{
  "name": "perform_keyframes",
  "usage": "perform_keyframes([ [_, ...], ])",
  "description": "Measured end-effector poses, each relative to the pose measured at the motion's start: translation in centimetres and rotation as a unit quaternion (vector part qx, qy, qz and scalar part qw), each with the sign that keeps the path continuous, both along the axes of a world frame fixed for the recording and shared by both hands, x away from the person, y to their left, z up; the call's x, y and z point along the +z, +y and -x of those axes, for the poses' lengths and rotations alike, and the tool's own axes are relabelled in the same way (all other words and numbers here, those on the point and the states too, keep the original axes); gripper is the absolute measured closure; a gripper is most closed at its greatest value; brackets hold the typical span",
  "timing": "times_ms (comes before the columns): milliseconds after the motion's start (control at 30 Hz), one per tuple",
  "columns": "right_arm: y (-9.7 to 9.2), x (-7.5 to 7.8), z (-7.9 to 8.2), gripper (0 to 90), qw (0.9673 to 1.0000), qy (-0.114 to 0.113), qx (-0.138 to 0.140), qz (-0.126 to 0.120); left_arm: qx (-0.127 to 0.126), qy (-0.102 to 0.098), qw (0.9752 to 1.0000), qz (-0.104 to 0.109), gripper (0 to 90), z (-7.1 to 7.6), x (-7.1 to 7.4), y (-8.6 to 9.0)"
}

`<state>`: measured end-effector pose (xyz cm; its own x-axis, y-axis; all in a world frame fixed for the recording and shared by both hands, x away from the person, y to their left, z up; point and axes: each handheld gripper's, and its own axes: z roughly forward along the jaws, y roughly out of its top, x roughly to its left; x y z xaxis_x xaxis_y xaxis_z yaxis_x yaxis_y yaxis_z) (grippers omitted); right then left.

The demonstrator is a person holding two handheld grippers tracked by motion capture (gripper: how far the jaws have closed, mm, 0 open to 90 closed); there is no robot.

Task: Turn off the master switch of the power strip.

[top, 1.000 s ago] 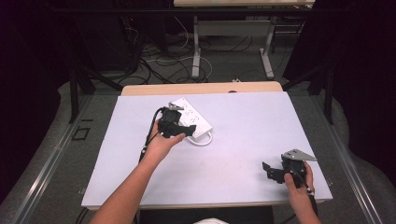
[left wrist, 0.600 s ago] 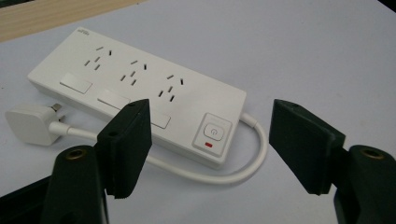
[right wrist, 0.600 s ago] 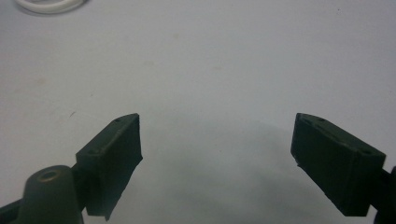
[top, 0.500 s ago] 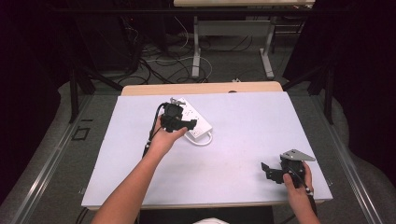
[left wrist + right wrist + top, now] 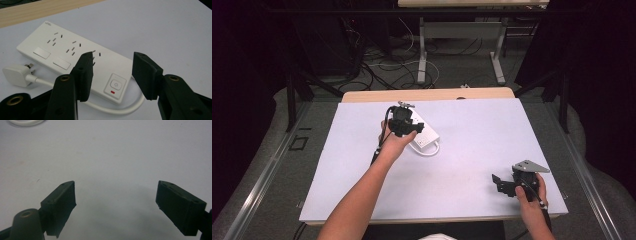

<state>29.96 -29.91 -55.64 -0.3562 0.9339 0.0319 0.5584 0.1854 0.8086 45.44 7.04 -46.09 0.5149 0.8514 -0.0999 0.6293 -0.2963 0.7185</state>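
Note:
A white power strip [image 5: 62, 53] lies on the white table, its sockets, two blank plates and a switch button [image 5: 115, 85] facing up. Its plug [image 5: 15, 73] and cable [image 5: 120, 108] curl along its near side. My left gripper [image 5: 113, 75] hovers over the switch end; its jaws have just been closing, but they stand apart and the pads touch nothing. From above, the left gripper [image 5: 408, 127] covers the far end of the strip [image 5: 426, 139]. My right gripper [image 5: 501, 184] rests near the table's front right, open [image 5: 116, 202] over bare tabletop.
The white table surface [image 5: 482, 135] has a wooden strip [image 5: 427, 95] along its far edge. Desk legs and cables [image 5: 412, 65] stand on the floor beyond. A curve of white cable [image 5: 25, 122] shows at the top left of the right gripper view.
My left hand has edged a little farther from the person and to the right over the power strip. The right gripper has stayed where it was.

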Motion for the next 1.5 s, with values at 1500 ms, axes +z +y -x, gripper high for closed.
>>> perform_keyframes([
  [1500, 0.1, -0.1, -0.1, 15.5, 1.0, 0.001, 0.007, 0.003, 0.0, 0.052, 0.9979, -0.038, 85.7, -0.9, -3.5, -3.2],
])
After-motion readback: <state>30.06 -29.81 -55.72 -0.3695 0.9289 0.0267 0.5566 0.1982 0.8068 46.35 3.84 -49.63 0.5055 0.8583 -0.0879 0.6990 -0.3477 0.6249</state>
